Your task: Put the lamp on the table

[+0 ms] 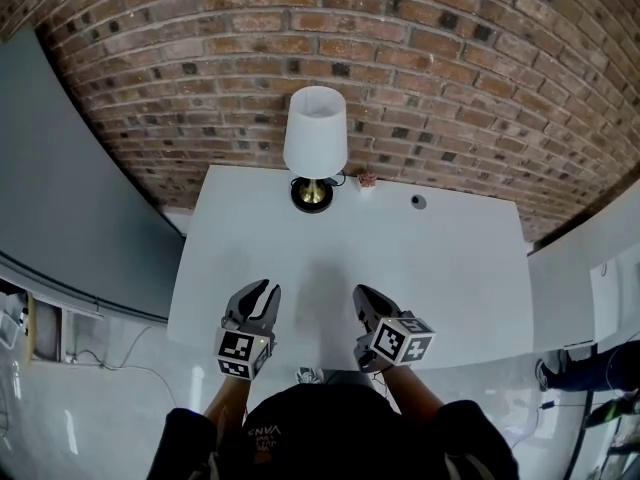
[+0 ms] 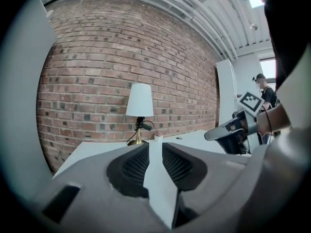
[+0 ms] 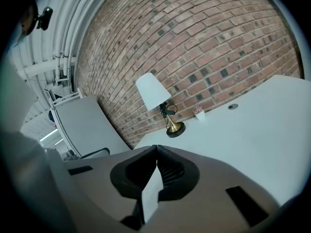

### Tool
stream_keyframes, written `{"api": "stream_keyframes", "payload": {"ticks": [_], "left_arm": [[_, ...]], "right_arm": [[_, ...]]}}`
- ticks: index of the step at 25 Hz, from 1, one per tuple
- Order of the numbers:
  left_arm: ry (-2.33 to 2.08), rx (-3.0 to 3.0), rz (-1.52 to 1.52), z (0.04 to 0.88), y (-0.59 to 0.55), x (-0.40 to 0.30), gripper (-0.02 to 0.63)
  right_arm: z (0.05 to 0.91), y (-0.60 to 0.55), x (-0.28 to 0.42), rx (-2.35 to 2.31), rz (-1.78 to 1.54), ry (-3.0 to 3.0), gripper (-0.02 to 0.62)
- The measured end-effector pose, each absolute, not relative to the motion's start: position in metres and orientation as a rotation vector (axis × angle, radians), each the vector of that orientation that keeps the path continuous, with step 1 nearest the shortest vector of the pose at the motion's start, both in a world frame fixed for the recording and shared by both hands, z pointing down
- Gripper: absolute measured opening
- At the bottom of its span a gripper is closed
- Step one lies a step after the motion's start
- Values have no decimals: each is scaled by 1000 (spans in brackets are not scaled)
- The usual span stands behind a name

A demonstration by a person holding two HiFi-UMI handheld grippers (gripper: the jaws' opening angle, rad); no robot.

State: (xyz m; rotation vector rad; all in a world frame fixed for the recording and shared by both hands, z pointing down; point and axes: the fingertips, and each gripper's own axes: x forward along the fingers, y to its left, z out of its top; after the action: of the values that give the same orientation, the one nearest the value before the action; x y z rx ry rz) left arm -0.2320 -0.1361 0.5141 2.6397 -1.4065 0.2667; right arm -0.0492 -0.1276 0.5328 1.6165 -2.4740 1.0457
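Standing at the back is a big red brick wall (image 1: 420, 58). A wide white worktop (image 1: 450, 268) sits against it. The lamp with a white shade and gold foot (image 1: 315, 138) stands upright at the worktop's far edge, near the wall. The left grey claw (image 1: 264, 288) hangs over the near edge, a little apart, holding nothing. The right grey claw (image 1: 361, 294) is pressed together, empty too. A tiny white pot of pink flowers (image 1: 367, 180) sits just beside the lamp.
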Motion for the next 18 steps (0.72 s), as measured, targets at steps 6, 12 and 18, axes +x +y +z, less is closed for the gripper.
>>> {"api": "stream_keyframes", "payload": {"ticks": [6, 12, 18], "left_arm": [[-1358, 2664, 229, 496, -108, -228, 13], [-1385, 2610, 251, 493, -98, -231, 11], [-1375, 2585, 237, 493, -87, -233, 9]], "right_arm": [[509, -120, -59, 1628, 982, -2540, 0], [497, -111, -65, 1615, 891, -2565, 0], [493, -101, -68, 1583, 772, -2554, 0]]}}
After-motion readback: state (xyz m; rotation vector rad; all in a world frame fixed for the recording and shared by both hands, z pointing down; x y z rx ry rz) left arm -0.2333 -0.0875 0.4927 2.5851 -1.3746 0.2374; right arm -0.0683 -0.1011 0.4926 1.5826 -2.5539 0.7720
